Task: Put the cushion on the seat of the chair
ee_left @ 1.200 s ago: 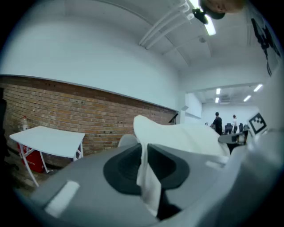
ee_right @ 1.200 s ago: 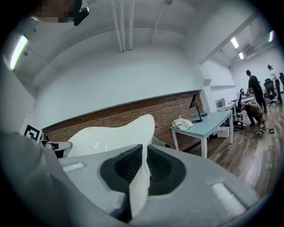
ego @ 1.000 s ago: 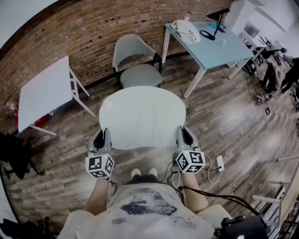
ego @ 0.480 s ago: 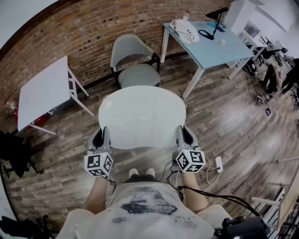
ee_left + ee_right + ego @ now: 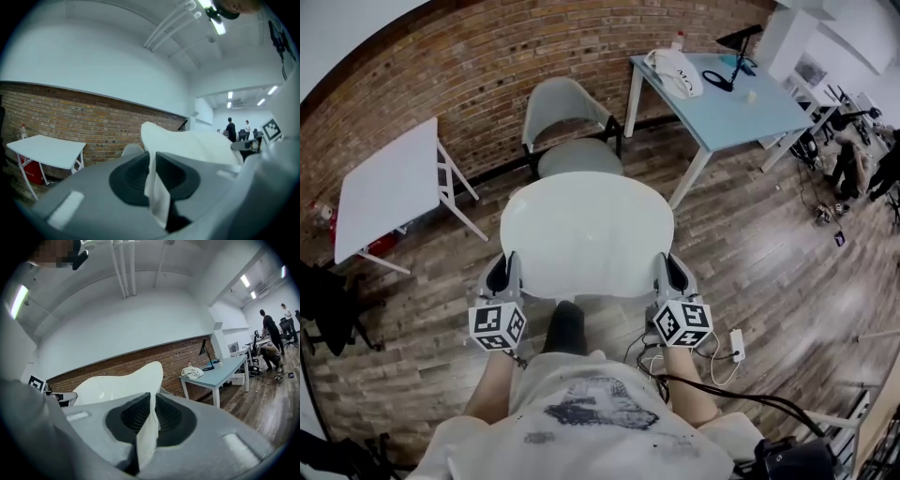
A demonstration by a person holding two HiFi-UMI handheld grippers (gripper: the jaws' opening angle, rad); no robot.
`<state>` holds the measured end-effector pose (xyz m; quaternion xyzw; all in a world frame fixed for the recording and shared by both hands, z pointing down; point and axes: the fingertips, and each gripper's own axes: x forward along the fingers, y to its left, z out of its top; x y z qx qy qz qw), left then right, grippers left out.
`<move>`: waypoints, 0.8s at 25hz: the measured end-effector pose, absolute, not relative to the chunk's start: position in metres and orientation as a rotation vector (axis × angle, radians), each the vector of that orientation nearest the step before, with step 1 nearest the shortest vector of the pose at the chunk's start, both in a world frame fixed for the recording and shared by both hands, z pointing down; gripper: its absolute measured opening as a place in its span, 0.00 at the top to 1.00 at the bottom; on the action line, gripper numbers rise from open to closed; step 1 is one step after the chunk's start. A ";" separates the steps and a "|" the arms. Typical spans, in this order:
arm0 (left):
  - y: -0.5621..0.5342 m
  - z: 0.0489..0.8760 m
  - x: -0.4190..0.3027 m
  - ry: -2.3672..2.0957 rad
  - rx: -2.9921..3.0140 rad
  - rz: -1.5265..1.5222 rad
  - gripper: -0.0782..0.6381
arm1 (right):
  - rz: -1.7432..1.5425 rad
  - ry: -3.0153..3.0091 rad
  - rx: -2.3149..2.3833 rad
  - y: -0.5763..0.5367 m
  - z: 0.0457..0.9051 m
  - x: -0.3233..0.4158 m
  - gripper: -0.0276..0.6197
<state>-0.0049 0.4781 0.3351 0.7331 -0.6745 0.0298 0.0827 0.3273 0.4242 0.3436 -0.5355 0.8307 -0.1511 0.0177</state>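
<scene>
I am carrying the cushion [image 5: 586,234] toward the chair [image 5: 567,103].

I am holding the cushion flat in front of me, well apart from the chair by the brick wall. The left gripper [image 5: 504,272] is squeezing tight on its left edge, and the right gripper [image 5: 668,270] is squeezing tight on its right edge. A moment ago both my shoes were showing below it. Now one leg [image 5: 565,328] is swinging forward, so I am stepping closer. The seat is bare, so I think more walking is coming first.
</scene>
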 end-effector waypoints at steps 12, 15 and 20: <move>0.306 0.369 -0.065 -1.955 2.196 0.068 0.84 | -0.463 2.586 -1.733 0.267 0.366 0.271 0.91; 0.261 0.378 -0.086 -1.933 2.167 0.075 0.84 | -0.480 2.613 -1.745 0.221 0.368 0.249 0.91; 0.184 0.387 -0.119 -1.904 2.139 0.079 0.84 | -0.513 2.623 -1.766 0.143 0.372 0.215 0.91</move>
